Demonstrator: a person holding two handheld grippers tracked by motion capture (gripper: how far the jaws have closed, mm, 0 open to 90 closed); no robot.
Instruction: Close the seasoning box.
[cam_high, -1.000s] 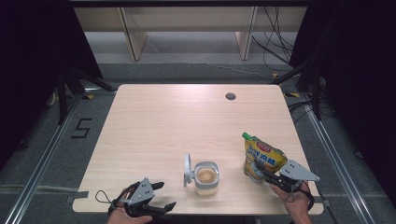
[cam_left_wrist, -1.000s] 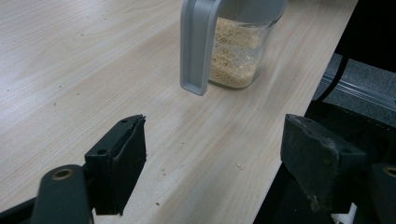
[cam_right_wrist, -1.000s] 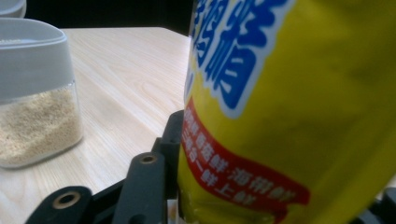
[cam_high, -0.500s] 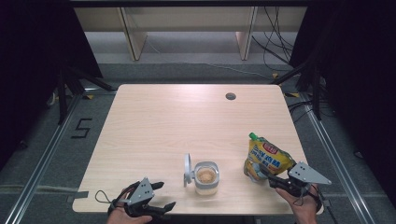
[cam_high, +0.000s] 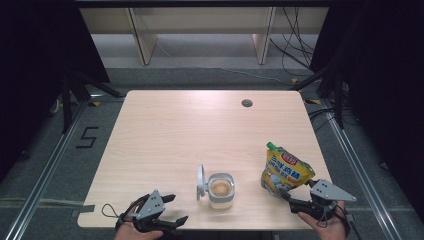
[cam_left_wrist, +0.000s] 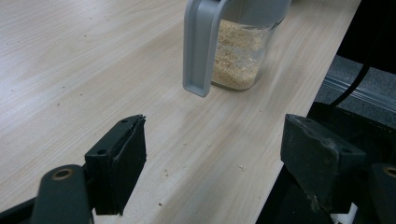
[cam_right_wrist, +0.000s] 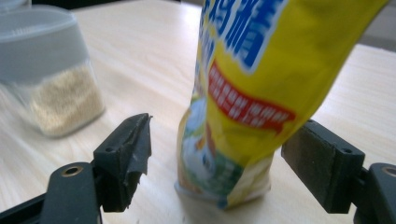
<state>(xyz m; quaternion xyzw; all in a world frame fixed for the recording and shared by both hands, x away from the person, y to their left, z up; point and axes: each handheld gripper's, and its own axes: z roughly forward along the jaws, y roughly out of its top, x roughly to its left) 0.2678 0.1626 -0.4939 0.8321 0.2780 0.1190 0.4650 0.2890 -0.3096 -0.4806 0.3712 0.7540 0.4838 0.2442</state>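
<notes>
The yellow pouch (cam_high: 284, 171) stands at the table's (cam_high: 190, 125) five o'clock, between the right gripper's (cam_high: 295, 199) spread jaws, untouched; its blue and red lettering is too blurred to read. At seven o'clock the left gripper (cam_high: 172, 209) gapes empty; the open jar (cam_high: 220, 189) of grain sits between the two.

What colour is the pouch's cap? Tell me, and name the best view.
Green. The cap tops the yellow pouch, clearest in the high view.
</notes>
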